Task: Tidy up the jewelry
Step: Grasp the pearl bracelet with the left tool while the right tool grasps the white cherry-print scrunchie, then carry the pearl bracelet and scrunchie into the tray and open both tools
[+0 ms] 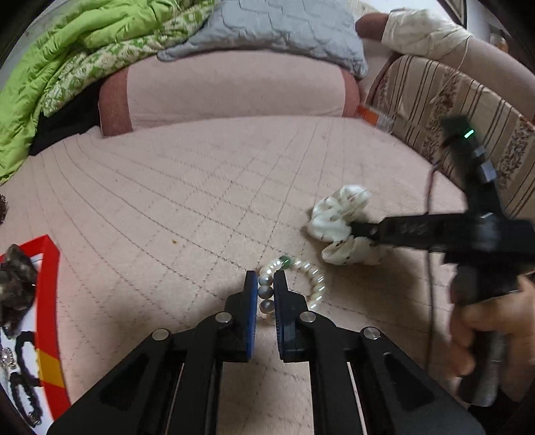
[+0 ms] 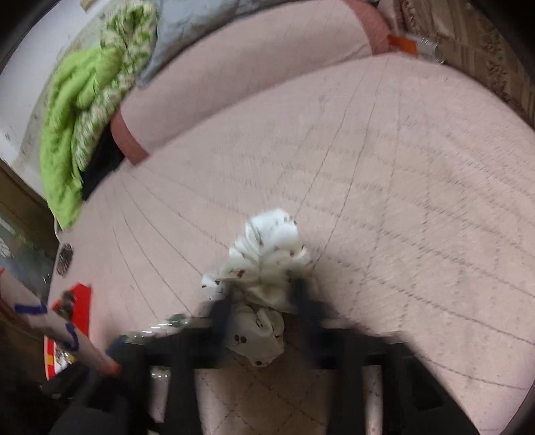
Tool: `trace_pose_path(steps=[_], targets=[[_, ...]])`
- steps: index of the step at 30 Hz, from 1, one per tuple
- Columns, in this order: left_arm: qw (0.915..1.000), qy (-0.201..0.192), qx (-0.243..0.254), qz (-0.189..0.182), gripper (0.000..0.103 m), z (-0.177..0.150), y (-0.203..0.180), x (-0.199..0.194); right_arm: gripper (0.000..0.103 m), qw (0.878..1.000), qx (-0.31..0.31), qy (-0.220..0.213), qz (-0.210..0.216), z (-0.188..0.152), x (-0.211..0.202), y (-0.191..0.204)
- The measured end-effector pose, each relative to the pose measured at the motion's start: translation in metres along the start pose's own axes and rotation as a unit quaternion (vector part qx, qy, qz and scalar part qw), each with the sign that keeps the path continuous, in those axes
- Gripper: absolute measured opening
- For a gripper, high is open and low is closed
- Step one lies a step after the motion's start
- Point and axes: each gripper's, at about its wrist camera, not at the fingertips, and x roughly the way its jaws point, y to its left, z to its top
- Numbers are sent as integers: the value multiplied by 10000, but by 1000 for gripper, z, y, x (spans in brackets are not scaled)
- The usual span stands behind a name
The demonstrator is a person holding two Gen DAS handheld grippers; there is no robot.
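The pearl bracelet point(image 1: 294, 284) is clamped by the left gripper point(image 1: 266, 294) – evidently for carrying to the red tray point(image 1: 50, 301); beside the bracelet, the white scrunchie point(image 1: 337, 227) is pinched by the right gripper point(image 1: 354, 231).

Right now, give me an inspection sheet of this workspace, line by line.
Surface: pink quilted bedspread, stitched in a grid.
Job's things: pearl bracelet lying on the bedspread; white floral scrunchie beside it; red tray at the left edge holding a dark scrunchie and black hair ties.
Clutter: a small crumb on the quilt.
Grippers: left gripper, jaws closed on the bracelet's beads; right gripper, jaws shut on the white scrunchie, right wrist view blurred.
Cables: thin dark cable trailing by the right gripper.
Surroundings: green quilt, grey pillow, pink bolster, striped headboard.
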Motion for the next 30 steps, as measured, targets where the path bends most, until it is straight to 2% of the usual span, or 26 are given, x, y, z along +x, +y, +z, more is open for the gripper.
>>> trace_pose_path(steps=[3,6,10,14,20,30], targets=[[9998,-207,-6,-30,9,4,-1,-21,7,9998,20,-184,90,-2,-8,0],[9991,-407,-78,-60,9,6,2,-43,7,9973,-175,-678,240,-6,-40,11],[9978,-631,-208,-13,9,5,13,-78,7,9867,-497,-1314,821,-22,-80,34],[9959,-810,-388,125,9,-1,34,-111,7,9751,-910,-1634,1193,-45,-102,69],[9907,-1071,-666,512,9,-20,80,-168,7,9643,-1439,-1371,1748,-89,-100,129],[9797,-1060,-1190,1212,9,-75,158,-222,7,9450,-2140,-864,2318,-145,-90,210]])
